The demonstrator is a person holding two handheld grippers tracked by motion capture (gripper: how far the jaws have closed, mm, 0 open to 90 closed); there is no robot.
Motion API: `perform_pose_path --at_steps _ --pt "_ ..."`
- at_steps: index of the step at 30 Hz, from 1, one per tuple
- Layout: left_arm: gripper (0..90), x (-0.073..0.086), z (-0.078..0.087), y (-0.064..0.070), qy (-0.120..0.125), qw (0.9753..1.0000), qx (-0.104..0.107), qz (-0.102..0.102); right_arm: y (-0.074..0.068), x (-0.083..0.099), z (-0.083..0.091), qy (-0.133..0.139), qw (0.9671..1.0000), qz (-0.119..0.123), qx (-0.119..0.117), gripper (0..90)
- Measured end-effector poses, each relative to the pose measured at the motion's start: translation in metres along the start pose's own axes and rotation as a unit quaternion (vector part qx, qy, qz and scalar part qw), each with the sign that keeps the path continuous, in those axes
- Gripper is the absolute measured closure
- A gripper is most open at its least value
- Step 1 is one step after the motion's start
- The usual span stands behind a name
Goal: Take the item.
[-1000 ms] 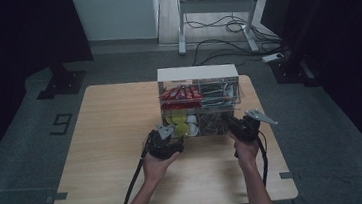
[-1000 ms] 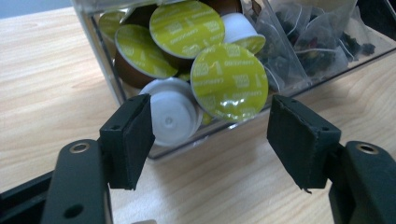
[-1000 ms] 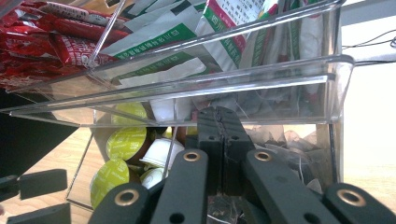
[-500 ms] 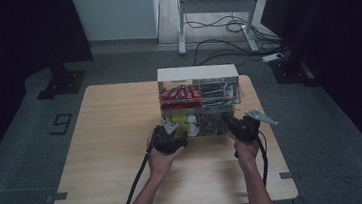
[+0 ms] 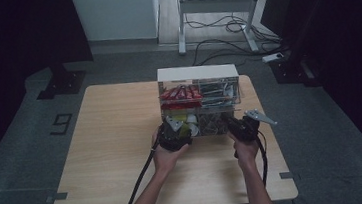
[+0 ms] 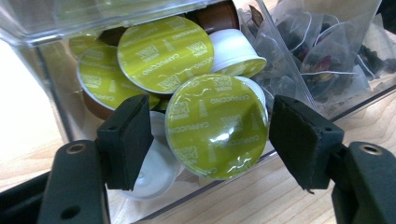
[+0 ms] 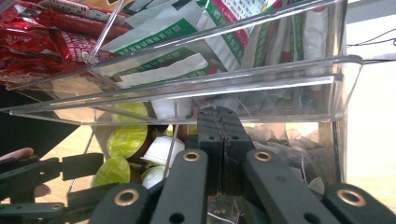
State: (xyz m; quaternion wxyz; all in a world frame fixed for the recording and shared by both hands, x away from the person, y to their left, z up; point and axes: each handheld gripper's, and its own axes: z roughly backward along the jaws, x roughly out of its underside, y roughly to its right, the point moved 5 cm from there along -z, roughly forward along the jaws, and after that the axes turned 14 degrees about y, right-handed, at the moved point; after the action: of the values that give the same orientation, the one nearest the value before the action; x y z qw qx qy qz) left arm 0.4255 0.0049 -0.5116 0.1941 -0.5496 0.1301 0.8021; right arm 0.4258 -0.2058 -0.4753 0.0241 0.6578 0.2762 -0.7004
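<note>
The left gripper (image 6: 210,135) sits low in its own view, jaws spread wide on either side of a green-lidded coffee capsule (image 6: 215,125) at frame centre, neither pad touching it. That capsule lies at the open front of the clear organiser (image 5: 200,105), mid-table in the high view. The right gripper (image 7: 218,135) shows its jaws pressed together with nothing between them, bottom centre against the tea-bag compartment (image 7: 299,140).

You see: white desk legs (image 5: 222,25) behind the table | tangled floor cables (image 5: 222,27) | black stand base (image 5: 61,83) far left | "9" floor mark (image 5: 61,123) | white wall panel (image 5: 115,13)
</note>
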Motion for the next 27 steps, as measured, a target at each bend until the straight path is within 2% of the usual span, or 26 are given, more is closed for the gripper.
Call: perform_pose_path --at_steps 10,14,19,27 --pt "30.4 0.0028 -0.0085 0.003 0.001 0.9997 -0.021 -0.015 0.0 0.0002 0.0 -0.001 1.0 0.003 0.002 88.7" --pt "33.1 0.0037 -0.009 0.0035 0.005 0.9995 -0.025 -0.018 0.0001 0.0007 -0.0002 -0.001 1.0 0.003 0.002 88.7" --pt "37.3 0.0048 -0.0079 0.0041 0.011 0.9996 -0.021 -0.017 0.0005 0.0015 -0.0006 -0.002 1.0 0.003 0.002 88.7" --pt "38.0 0.0039 -0.0055 0.0037 0.016 0.9996 -0.02 -0.008 0.0009 0.0017 -0.0007 -0.002 1.0 0.003 0.003 88.6"
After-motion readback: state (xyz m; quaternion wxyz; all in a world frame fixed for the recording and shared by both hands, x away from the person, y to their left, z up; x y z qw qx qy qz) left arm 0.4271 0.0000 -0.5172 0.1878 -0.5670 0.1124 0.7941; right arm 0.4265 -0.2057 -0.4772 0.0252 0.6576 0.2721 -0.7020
